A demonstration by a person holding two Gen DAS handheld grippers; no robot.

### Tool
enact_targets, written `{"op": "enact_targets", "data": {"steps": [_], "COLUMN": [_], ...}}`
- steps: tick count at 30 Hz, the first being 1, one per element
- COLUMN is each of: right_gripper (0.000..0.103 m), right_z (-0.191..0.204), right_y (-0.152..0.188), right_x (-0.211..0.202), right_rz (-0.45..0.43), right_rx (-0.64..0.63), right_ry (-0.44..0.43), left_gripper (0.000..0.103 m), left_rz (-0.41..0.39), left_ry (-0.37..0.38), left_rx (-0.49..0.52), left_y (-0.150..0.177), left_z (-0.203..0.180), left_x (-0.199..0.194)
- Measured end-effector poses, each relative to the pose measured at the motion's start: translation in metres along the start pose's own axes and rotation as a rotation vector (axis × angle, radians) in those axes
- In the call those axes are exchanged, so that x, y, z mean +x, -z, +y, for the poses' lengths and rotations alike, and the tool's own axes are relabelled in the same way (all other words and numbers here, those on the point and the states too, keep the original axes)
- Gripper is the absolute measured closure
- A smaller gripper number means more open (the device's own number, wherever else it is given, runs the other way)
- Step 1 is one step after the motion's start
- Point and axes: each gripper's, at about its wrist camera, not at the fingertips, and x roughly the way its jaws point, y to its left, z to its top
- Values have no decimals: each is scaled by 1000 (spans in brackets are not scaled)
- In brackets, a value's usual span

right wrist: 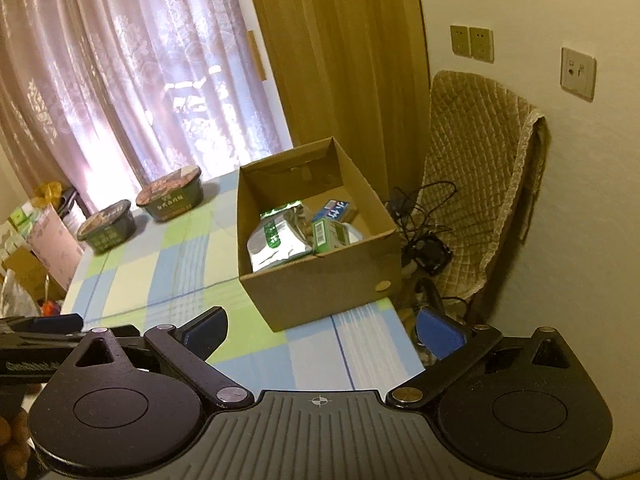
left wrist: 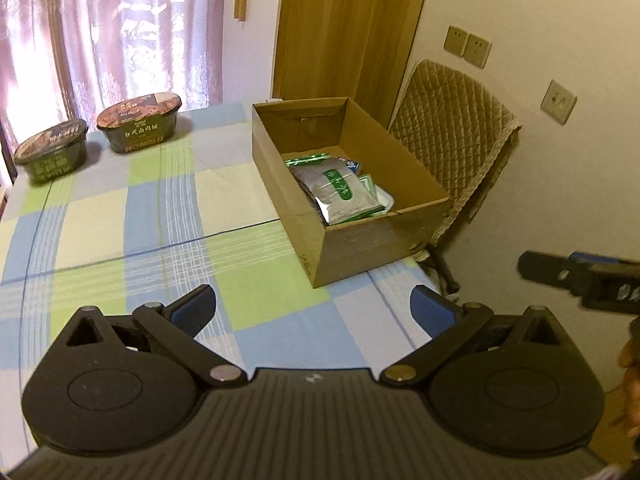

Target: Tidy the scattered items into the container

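Box (left wrist: 384,236) first: your cardboard container sits open-topped on the checked tablecloth (left wrist: 132,216), at the table's far right edge, with a quilted chair (left wrist: 452,128) just beyond it against the wall. Inside it you already have a silver pouch (left wrist: 340,192) with a green label lying flat on top of other packets, and from the right wrist view a small green carton (right wrist: 330,236) and a blue-and-white packet (right wrist: 335,210) show beside the pouch, toward the box's right wall. Two dark green bowls are what you have left out on the cloth: the far bowl (left wrist: 140,124) and the near bowl (left wrist: 52,152) stand upright just beside each other, lids on, well apart from the box, over by the curtain (left wrist: 112,28). Your left gripper (left wrist: 312,312) is spread wide with nothing between its blue pads (left wrist: 192,312), hanging over the near part of the cloth and aimed toward the box. Your right gripper (right wrist: 322,330) is likewise spread wide and holds nothing, pointed at the box's near corner from over the table's right edge. Each gripper shows at the edge of the other's view, so you have them side by side, apart and not touching. A tangle of black cables (right wrist: 420,220) lies on the chair seat behind the box.
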Motion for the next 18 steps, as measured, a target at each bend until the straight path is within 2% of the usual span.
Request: {"op": "enact_targets", "data": {"steps": [6, 11, 18], "right_gripper": [0, 0, 0], "right_z": [8, 13, 18], "right_y": [9, 14, 17], "right_x": [-10, -14, -19], "right_rz": [5, 8, 11], "right_rx": [-23, -35, -32], "right_ry": [-2, -4, -14], "left_gripper": [1, 1, 1], "left_rz": [-10, -18, -26], "left_ry": [-34, -97, -104], "left_rx": [-26, -25, -40], "left_y": [12, 19, 23], "left_z": [-4, -6, -2], "left_x": [-19, -25, -32]}}
